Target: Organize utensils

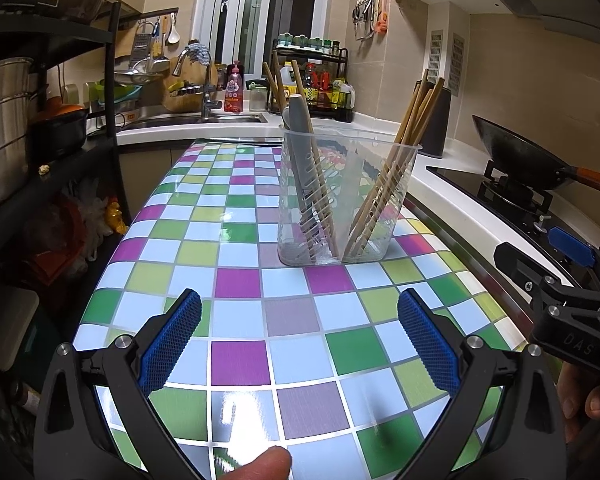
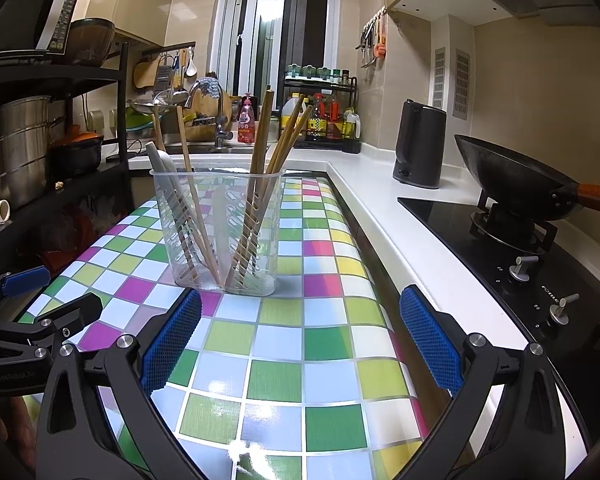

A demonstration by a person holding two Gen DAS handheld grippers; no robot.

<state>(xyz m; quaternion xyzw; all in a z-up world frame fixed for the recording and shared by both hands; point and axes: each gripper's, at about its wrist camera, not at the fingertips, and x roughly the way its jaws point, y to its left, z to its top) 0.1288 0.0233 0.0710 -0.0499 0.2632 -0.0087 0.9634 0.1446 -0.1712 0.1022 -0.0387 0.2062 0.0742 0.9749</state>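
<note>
A clear plastic utensil holder [image 1: 346, 196] [image 2: 216, 232] with two compartments stands upright on the checkered table [image 1: 240, 284] [image 2: 292, 340]. Its left compartment holds a grey utensil [image 1: 300, 128] [image 2: 162, 164] and a few wooden chopsticks [image 1: 320, 184]. Its right compartment holds a bundle of wooden chopsticks [image 1: 412, 120] [image 2: 274, 148]. My left gripper [image 1: 300, 304] is open and empty, low over the table, in front of the holder. My right gripper [image 2: 300, 306] is open and empty too, with the holder just beyond its left fingertip. Each gripper shows at the edge of the other's view.
A white counter [image 2: 380, 200] runs along the table's right side with a black kettle [image 2: 420, 144], a gas hob [image 2: 500, 248] and a wok [image 2: 512, 176]. Behind are a sink with tap [image 1: 204, 92] and a condiment rack [image 1: 320, 80]. A dark shelf with pots [image 1: 12, 120] stands left.
</note>
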